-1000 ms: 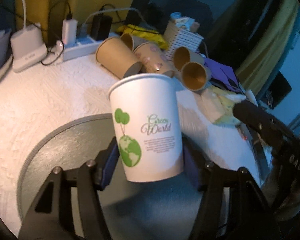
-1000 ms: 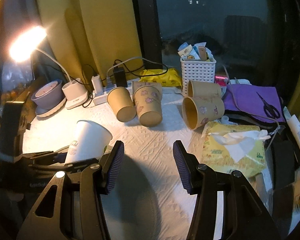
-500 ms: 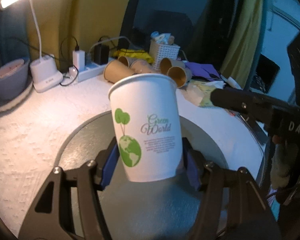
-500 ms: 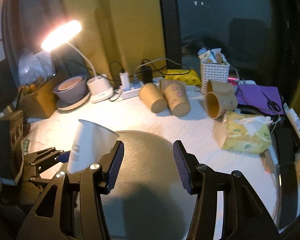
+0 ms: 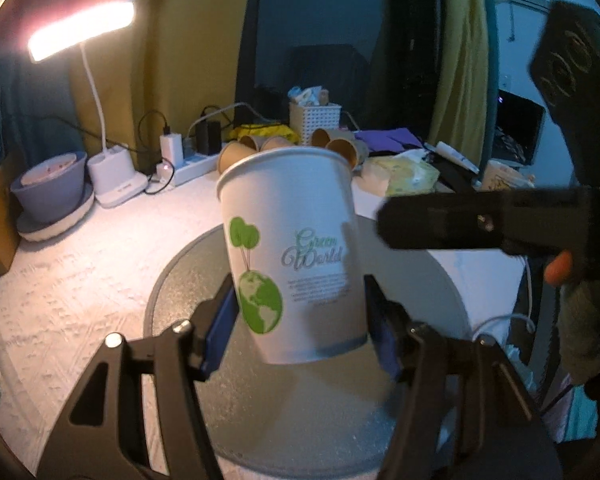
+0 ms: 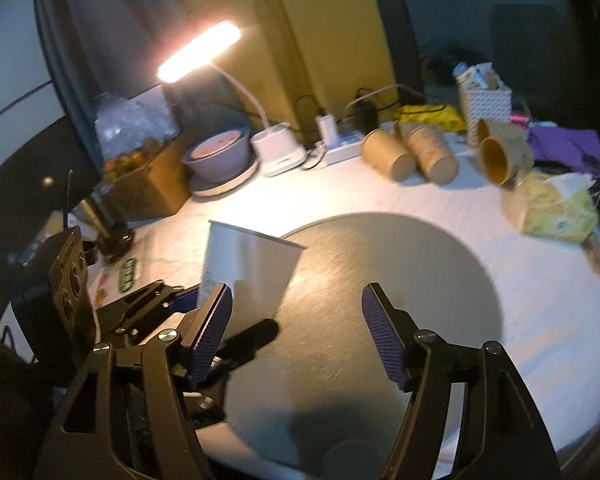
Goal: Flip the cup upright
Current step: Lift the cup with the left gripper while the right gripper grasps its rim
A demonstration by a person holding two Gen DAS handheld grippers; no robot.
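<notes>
Left gripper point(image 5: 300, 320): clamping white paper cup point(image 5: 292, 248), frame centre, mouth up.
Right gripper point(image 6: 296, 328): gaping, gripping nothing.
Risk: crushing thin wall; tipping if releasing tilted.

Cup point(image 5: 290, 256) between left gripper point(image 5: 300, 320) jaws above round mat point(image 6: 400, 280) on worktop point(image 6: 300, 204); lamp point(image 6: 278, 148) and paper cups point(image 6: 410, 156) behind.

Left tool point(image 5: 300, 332) clamped, 2 pads pressed on held load; right tool point(image 6: 296, 332) spread wide, nothing between pads.
</notes>
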